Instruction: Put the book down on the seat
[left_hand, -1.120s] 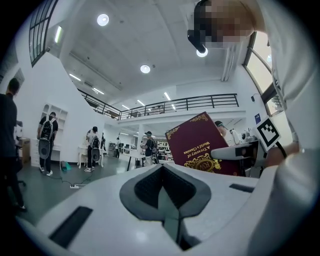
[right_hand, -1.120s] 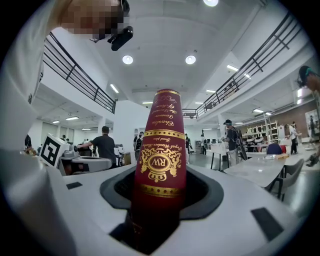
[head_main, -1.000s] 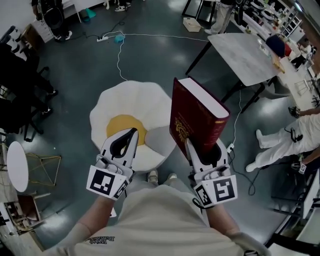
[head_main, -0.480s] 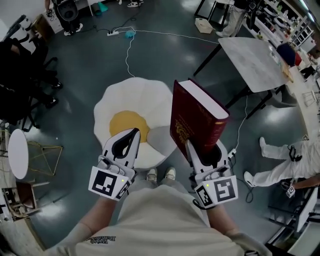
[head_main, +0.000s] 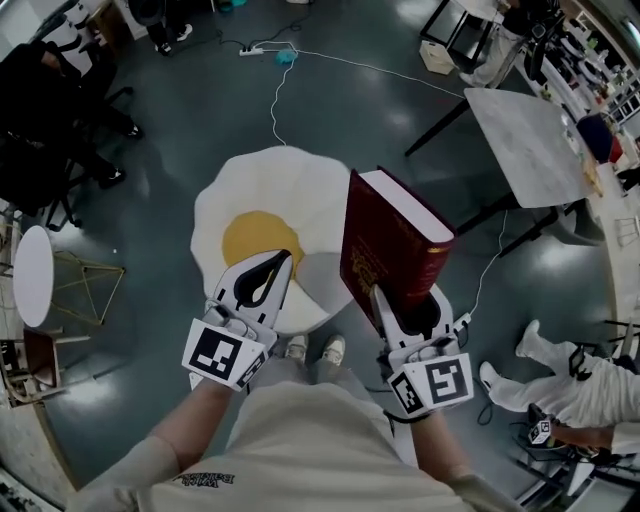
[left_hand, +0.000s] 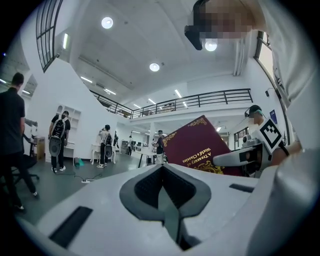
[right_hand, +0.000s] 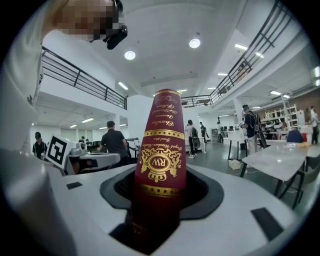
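Moved: your view has swung since a second ago, so the table sits further right and the seat a little higher. The book and both tongs have kept nearly the same places in view (the left one has crept slightly right).
Book: it stands upright above your right tongs, clear of the seat. Its lower near corner is over the seat's right rim and the rest is over bare floor.
Risk, tipping: you hold a tall, thick book by its bottom end only. I judge it could swing or slip in the pads as you lean it flat, more so if you turn it fast.
Risk, missed landing: if you let go from where it is now, it would likely catch the rim and slide off toward your feet. Bring it over the yellow middle first.
Risk, collision: your left tongs hang over the spot where the book should lie, so they may get in the way.
Right tongs: spread wide and pinching the book, one pad on each cover with the spine facing its camera.
Left tongs: pressed together, holding nothing and touching nothing, with the book's cover off to their right.
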